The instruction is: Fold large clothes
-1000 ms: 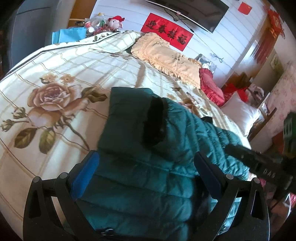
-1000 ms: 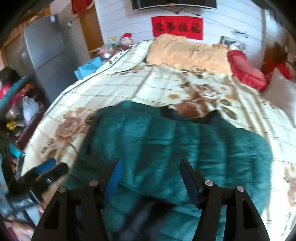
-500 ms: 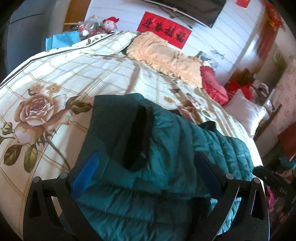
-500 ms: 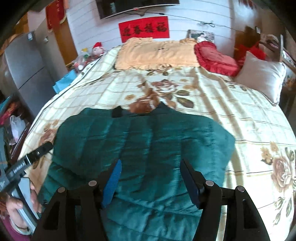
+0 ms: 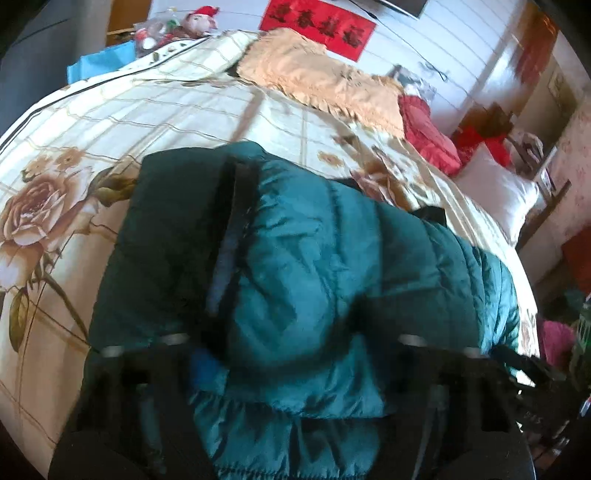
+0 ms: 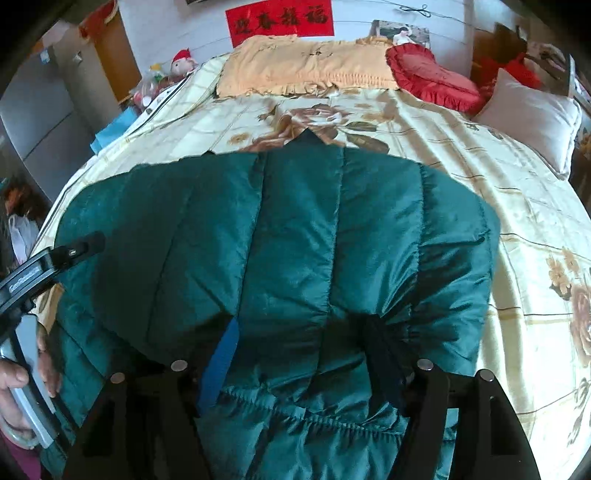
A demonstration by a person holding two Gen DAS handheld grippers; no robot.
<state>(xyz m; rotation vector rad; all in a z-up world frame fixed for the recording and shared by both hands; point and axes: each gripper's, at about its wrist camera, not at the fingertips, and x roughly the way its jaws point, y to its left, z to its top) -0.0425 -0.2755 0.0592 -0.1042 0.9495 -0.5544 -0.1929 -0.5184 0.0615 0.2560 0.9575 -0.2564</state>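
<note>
A teal quilted puffer jacket (image 6: 295, 240) lies spread on the bed's floral bedspread (image 6: 461, 155), near the foot edge, with its black collar (image 6: 308, 138) pointing toward the headboard end. In the right wrist view the right gripper (image 6: 299, 354) sits at the jacket's gathered hem, jaws spread wide, the blue-padded finger (image 6: 219, 363) on one side and the dark finger (image 6: 384, 354) on the other, and a bulge of teal fabric fills the gap between them; the fabric puckers against both fingers, yet the jaws stand far apart rather than pinched together. In the left wrist view the left gripper (image 5: 295, 365) is blurred at the jacket's side; its jaws also appear wide, with a thick fold of jacket (image 5: 295, 258) bunched between them, a blue pad (image 5: 201, 365) just visible on the left finger. A dark strip (image 5: 231, 229) runs along the jacket in that view, with a folded-over layer of jacket beside it. At the head of the bed lie an orange ruffled pillow (image 6: 306, 66), a red ruffled cushion (image 6: 432, 77) beside it, and a white pillow (image 6: 532, 118) near the bed's right edge. A red banner with dark characters (image 6: 280, 20) hangs on the white wall, and a plush toy in a red hat (image 6: 183, 62) sits beside the bed's far left corner. The person's hand (image 6: 22, 384) holding the other gripper's body shows at the left edge of the right wrist view.
</note>
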